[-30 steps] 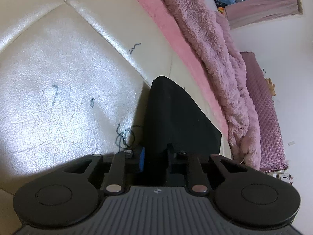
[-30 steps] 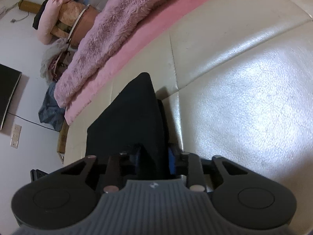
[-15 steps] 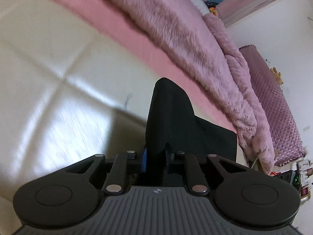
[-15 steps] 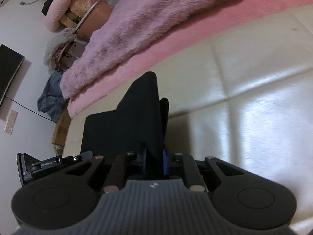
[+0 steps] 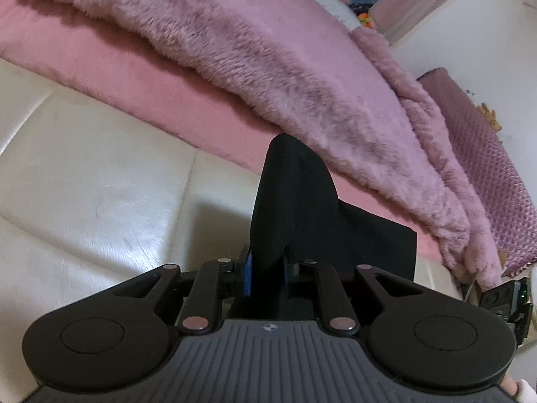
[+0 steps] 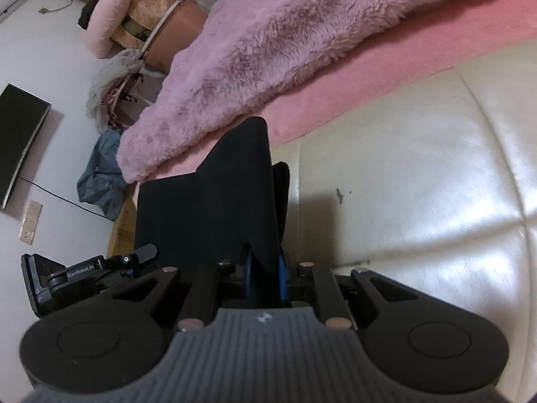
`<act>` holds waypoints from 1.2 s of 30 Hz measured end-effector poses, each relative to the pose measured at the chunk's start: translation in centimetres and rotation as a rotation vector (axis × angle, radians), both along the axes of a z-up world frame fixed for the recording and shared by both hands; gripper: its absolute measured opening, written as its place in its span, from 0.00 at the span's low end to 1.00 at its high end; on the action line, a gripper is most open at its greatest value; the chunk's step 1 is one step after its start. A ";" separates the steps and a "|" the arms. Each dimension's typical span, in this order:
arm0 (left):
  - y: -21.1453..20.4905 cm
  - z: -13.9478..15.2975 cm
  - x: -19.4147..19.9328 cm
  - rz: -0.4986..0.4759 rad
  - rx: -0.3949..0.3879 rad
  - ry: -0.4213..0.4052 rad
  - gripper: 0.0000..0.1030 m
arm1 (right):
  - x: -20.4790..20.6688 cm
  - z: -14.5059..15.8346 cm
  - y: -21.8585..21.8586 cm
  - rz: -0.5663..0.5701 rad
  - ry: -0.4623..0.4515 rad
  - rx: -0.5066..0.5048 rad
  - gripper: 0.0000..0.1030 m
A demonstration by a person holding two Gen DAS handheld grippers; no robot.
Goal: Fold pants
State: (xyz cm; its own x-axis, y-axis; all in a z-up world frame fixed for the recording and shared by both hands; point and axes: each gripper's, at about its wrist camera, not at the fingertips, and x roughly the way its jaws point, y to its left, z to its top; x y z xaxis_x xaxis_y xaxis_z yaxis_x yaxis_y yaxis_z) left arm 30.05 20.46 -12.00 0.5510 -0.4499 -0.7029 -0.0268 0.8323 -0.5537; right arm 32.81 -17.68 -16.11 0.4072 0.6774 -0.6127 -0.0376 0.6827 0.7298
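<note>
Black pants (image 5: pixel 295 201) hang pinched at two points above a cream leather cushion (image 5: pixel 100 184). The left claw (image 5: pixel 266 273) clamps one edge, the right claw (image 6: pixel 263 272) clamps the other. A fluffy pink blanket (image 5: pixel 268 53) lies just behind the lifted fabric.

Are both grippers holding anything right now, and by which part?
Yes. The left gripper and the right gripper each pinch a raised fold of the black pants; which part of the garment cannot be told.
</note>
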 end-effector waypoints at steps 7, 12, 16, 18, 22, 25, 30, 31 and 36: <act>0.9 -3.9 2.4 0.023 -0.019 0.049 0.18 | 2.9 -3.1 0.5 -0.011 0.051 -0.027 0.10; 0.9 -5.2 2.5 0.001 0.022 0.035 0.25 | 3.9 -4.8 -0.1 -0.021 0.066 -0.003 0.13; 1.1 -5.4 2.4 -0.004 0.029 0.033 0.28 | 4.0 -5.6 -0.3 -0.022 0.063 -0.005 0.13; 1.1 -5.2 2.4 0.001 0.033 0.044 0.30 | 3.9 -5.5 -0.2 -0.022 0.063 -0.011 0.14; 1.1 -3.3 1.6 0.035 0.125 0.057 0.38 | 3.5 -4.0 -0.5 -0.039 0.045 -0.087 0.27; 0.3 -1.1 0.5 0.038 0.244 0.027 0.38 | 3.0 -2.3 -1.0 -0.041 0.013 -0.170 0.31; -2.4 4.0 -2.5 0.019 0.422 -0.115 0.41 | 1.2 2.4 -0.8 -0.034 -0.120 -0.279 0.35; -3.0 5.2 -3.3 0.016 0.441 -0.152 0.44 | 0.6 3.6 -0.7 -0.030 -0.157 -0.296 0.43; -6.1 11.0 -7.1 0.019 0.561 -0.297 0.54 | -3.4 10.4 0.6 -0.007 -0.372 -0.403 0.56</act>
